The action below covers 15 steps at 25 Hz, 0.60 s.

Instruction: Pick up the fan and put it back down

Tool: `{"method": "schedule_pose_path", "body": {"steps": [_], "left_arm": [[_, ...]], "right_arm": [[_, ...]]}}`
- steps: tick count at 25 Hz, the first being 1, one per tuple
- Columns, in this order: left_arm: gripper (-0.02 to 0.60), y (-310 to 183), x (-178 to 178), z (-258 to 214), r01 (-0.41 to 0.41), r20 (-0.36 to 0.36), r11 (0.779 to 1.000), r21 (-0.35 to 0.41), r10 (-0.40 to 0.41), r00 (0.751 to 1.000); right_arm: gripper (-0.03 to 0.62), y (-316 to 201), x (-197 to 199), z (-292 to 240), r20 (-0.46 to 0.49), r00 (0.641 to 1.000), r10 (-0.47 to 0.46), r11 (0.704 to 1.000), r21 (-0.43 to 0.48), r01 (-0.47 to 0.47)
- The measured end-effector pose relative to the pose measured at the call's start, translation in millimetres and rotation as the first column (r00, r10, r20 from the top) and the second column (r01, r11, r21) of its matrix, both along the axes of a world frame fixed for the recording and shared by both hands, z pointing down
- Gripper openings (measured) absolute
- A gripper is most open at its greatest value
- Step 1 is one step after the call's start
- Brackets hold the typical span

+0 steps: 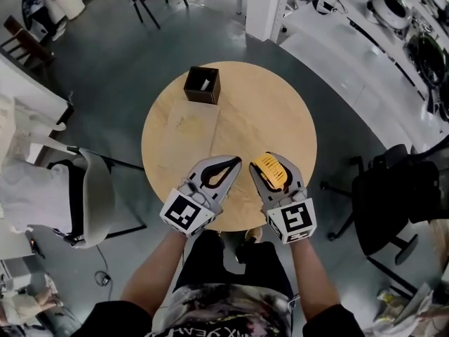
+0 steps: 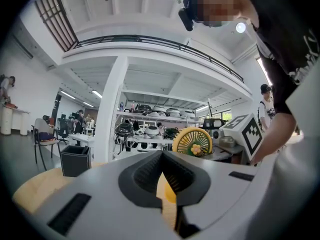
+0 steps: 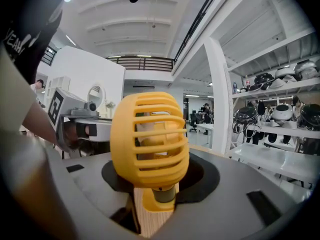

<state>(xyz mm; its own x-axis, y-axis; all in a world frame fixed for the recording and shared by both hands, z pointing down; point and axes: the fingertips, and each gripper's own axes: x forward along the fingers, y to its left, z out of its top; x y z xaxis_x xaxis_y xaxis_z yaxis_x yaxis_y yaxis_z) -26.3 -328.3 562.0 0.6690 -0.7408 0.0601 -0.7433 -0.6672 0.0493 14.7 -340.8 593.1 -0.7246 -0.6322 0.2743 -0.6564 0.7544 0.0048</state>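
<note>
Yellow fan (image 1: 271, 173) in right gripper (image 1: 271, 159), near table (image 1: 266, 97) edge

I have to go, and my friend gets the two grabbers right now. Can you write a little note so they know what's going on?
Left gripper: jaws together, nothing in them, over the near edge of the round table.
Right gripper: shut on the yellow fan, gripping it low down, with the cage upright.
Black box: at the far side of the table, away from both grippers.
Done: the fan is in the grip.
Left: set the fan on the table and let go. Whether its base already touches the tabletop cannot be told.
</note>
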Motion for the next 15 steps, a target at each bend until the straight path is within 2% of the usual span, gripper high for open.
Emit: {"method": "schedule_pose_path", "body": {"steps": [5, 8, 15], "left_arm": [[0.012, -10, 3, 20, 0.008, -0.019, 1.0, -0.002, -0.008, 1.0], [0.012, -13, 0, 39, 0.023, 0.0, 0.999, -0.031, -0.023, 1.0], [0.012, -19, 2, 46, 0.032, -0.031, 0.999, -0.019, -0.032, 0.999]], "right_arm": [[0.176, -8, -1, 31, -0.011, 1.0, -0.005, 1.0, -0.018, 0.004], [0.176, -10, -1, 47, -0.016, 1.0, -0.004, 0.999, -0.032, 0.004], [0.175, -13, 0, 68, -0.021, 1.0, -0.002, 0.998, -0.055, 0.0]]}}
